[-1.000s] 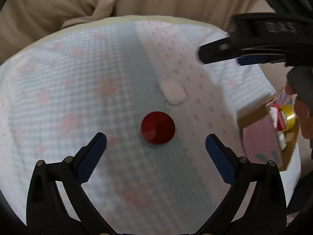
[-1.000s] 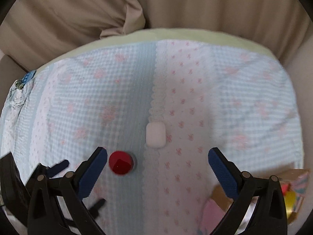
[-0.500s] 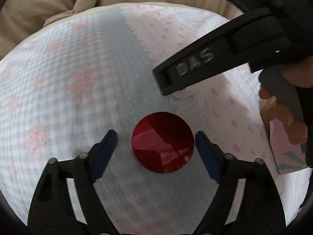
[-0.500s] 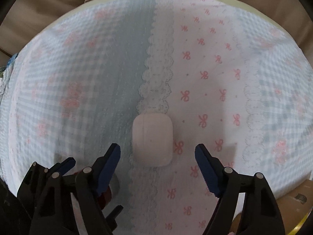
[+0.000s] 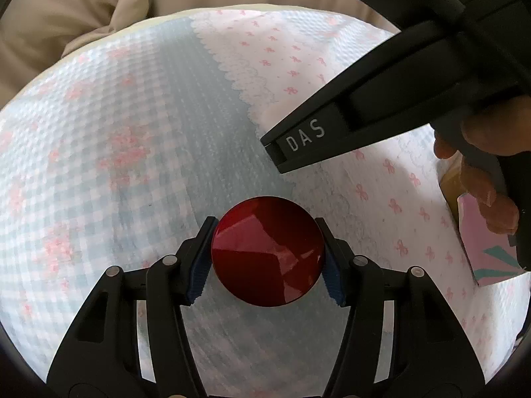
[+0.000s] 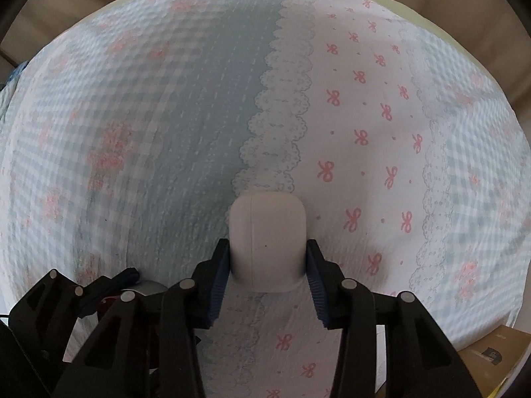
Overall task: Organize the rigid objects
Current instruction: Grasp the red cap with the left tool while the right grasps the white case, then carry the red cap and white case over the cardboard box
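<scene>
A round glossy red disc [image 5: 268,251] lies on the patterned cloth. My left gripper [image 5: 268,255] is shut on it, a blue pad against each side. A white rounded earbud case [image 6: 267,240] lies on the cloth's lace strip. My right gripper [image 6: 267,258] is shut on it, pads pressed on both sides. The right gripper's black body [image 5: 381,106] crosses the upper right of the left wrist view and hides the case there. The left gripper's frame [image 6: 83,301] shows at the lower left of the right wrist view.
The cloth [image 6: 166,132] is blue gingham with a pink-bow white band and covers a table edged by beige fabric [image 5: 83,16]. A cardboard box [image 6: 491,358] with a pink card [image 5: 488,248] sits at the right edge.
Both grippers came down onto the cloth and closed: the left around the red disc, the right around the white case. Both objects now sit between the pads.
</scene>
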`<action>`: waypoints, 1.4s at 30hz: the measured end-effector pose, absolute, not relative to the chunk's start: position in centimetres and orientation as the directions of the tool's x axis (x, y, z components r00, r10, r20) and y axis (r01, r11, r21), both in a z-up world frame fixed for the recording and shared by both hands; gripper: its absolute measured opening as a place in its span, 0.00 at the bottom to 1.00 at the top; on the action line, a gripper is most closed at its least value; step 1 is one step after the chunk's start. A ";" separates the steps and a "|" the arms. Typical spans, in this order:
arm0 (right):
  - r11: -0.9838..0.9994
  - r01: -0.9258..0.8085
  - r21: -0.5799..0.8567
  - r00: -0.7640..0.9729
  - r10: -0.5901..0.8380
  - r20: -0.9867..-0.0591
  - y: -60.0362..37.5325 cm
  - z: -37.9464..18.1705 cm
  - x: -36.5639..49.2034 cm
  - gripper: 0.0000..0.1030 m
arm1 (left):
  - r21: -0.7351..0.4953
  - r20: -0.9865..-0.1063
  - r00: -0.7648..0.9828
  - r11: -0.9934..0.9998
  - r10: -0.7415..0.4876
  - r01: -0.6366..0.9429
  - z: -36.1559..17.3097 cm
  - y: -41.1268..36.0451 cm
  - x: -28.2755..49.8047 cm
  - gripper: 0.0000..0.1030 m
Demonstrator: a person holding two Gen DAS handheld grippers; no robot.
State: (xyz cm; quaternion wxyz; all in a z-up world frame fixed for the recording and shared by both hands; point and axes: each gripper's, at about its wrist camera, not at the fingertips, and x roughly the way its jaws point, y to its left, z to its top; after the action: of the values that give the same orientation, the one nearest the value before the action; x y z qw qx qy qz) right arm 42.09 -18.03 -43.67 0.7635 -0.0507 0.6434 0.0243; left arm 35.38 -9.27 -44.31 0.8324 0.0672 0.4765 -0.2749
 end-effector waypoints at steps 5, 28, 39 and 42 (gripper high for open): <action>0.995 -0.097 -0.030 0.192 -0.011 -0.981 -18.5 -42.3 41.2 0.39 | -0.138 -0.840 0.397 0.854 -0.369 0.501 -43.5 -8.6 34.8 0.51; 0.990 0.067 0.122 0.424 0.083 -0.902 -22.0 -22.0 27.1 0.39 | -0.136 -0.746 0.513 0.852 -0.424 0.506 -21.2 -6.9 24.4 0.51; 0.971 0.200 0.129 0.461 0.023 -0.887 -32.8 -13.7 16.3 0.40 | -0.192 -0.738 0.471 0.819 -0.483 0.540 -15.6 -16.6 17.9 0.51; 0.967 0.219 0.132 0.458 0.017 -0.889 -36.3 -13.2 14.3 0.40 | -0.193 -0.751 0.459 0.822 -0.476 0.536 -15.7 -20.6 16.6 0.51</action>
State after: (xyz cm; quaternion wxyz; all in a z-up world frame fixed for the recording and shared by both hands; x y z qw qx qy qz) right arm 14.29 -36.30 -13.23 0.8460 0.1144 0.5173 -0.0596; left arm 16.63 -20.58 -15.66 0.8533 0.0354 0.4275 -0.2965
